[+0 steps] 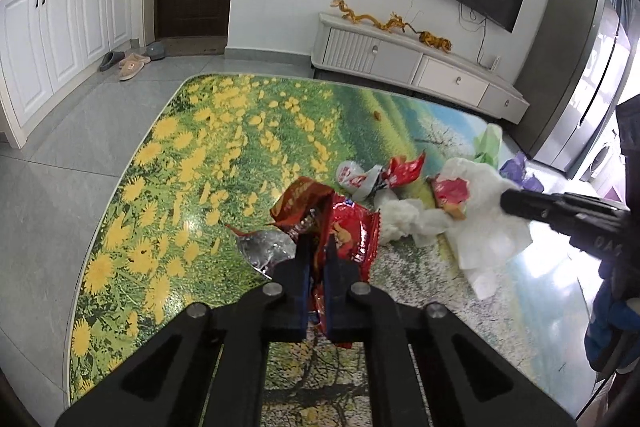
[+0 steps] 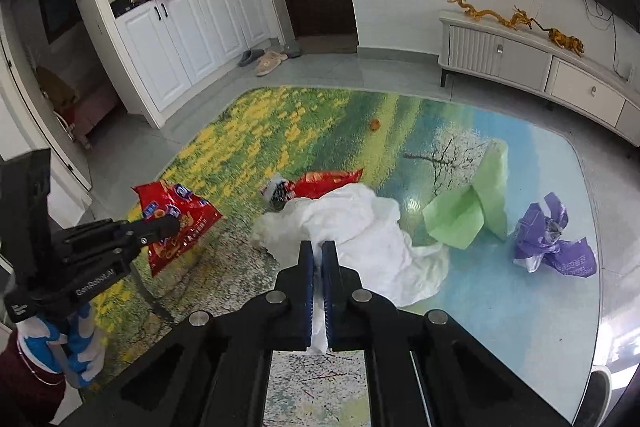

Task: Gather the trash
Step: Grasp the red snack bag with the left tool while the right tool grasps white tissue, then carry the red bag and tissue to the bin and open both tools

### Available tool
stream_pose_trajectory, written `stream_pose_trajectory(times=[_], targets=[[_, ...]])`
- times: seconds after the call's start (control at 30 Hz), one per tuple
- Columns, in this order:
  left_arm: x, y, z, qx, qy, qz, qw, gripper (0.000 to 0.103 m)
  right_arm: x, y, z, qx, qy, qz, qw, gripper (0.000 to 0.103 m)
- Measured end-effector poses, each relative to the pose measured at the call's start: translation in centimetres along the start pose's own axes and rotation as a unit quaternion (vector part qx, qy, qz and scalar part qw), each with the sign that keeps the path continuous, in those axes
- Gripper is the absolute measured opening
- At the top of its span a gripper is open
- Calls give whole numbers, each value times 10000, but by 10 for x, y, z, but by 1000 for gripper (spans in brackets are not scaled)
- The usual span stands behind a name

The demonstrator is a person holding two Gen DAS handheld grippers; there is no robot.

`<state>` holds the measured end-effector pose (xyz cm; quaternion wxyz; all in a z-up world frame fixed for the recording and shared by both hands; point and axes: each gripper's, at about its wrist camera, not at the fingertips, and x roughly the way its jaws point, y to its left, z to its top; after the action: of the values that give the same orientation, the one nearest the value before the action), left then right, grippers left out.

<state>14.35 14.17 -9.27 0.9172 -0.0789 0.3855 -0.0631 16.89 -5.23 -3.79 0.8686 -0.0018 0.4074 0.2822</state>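
Glass-topped table with a printed meadow scene, yellow flowers on green (image 1: 168, 155), serves as the landmark; all trash lies on its top, bunched toward the TV-cabinet side.

Left gripper (image 1: 316, 251): jaws narrow, clamped on a crinkled red foil snack wrapper (image 1: 356, 227). In the right wrist view this wrapper hangs from the left gripper's tips, apparently lifted partly clear of the table top. A silver-lined torn foil piece (image 1: 264, 247) sits just beside it on the flower side.

Right gripper (image 2: 318, 255): jaws narrow, pinching a fold of a large crumpled white plastic bag (image 2: 360, 227), white film showing between the blue pads. Most of the bag rests on the table near its middle.

Left lying on the table:
- second red wrapper with a small white packet beside it (image 2: 320, 183), just beyond the white bag
- pale green sheet of paper, folded and standing up (image 2: 472, 211), near the white bag on the cabinet side
- crumpled purple plastic bag (image 2: 552, 239), beyond the green sheet, toward the table's edge
- small orange crumb-like bit (image 2: 375, 124), alone, well apart from the heap

No bin or collecting container shows in either view.

Judgement: early stage. Two items gripped, none visibly disposed of; at least four pieces untouched. The white bag may serve as the collecting sack, but that cannot be told.
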Motion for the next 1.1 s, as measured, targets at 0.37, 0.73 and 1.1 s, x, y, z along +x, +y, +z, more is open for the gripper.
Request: stream_pose_trajectory(times=[0.37,0.73,1.1], targets=[[-56,-43,16,304,-518,-383,9975,4,-118,-21,-1,499,-1075,-67,9929,5],[-44,-217,26,1468,-112,-1731,9738,4,-229,-133,-87,1718,-1503,-1378,9638,5],[36,-449,-8,2734,1037,-2515,9226,5,-265,-287,-197,3211,-1155,-2285,9118,5]])
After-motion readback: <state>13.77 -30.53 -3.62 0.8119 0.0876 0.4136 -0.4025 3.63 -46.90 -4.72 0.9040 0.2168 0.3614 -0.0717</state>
